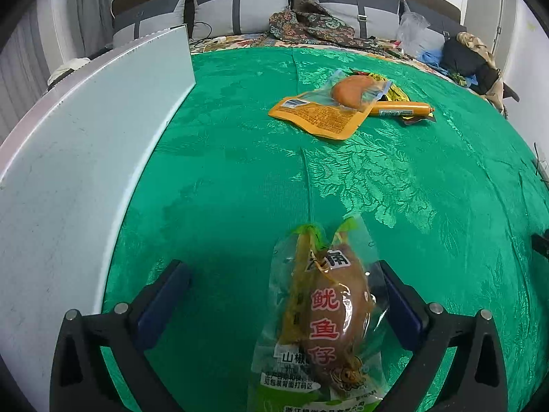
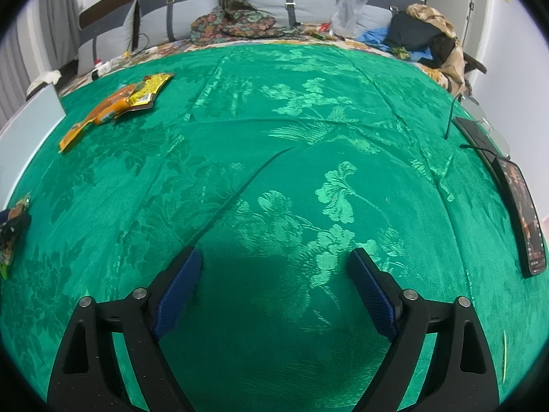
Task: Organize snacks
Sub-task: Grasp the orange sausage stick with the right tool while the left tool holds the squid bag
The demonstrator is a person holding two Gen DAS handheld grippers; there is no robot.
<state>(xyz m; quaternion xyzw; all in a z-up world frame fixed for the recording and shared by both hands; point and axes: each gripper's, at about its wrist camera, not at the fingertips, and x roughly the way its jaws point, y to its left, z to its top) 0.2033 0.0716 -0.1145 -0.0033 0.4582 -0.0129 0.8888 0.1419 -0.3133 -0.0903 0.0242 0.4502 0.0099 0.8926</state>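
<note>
Squid snack packet (image 1: 326, 312) lies lengthwise between parted left tongs (image 1: 284, 295); right tongs (image 2: 274, 274) parted, empty.

Green cloth (image 2: 274, 110) covering the bed: satin-like sheen, woven floral relief, creased. Squid snack packet (image 1: 322, 319): clear glossy plastic film, wrinkled. Orange pouch (image 1: 326, 113) and sausage (image 1: 401, 108): smooth shiny plastic wrap. White board (image 1: 85, 158): matt, scuffed. Left gripper (image 1: 284, 281) and right gripper (image 2: 274, 264): matt black plastic, textured blue pads (image 2: 178, 292), metal pins. Phone (image 2: 525, 219): glossy screen.
</note>
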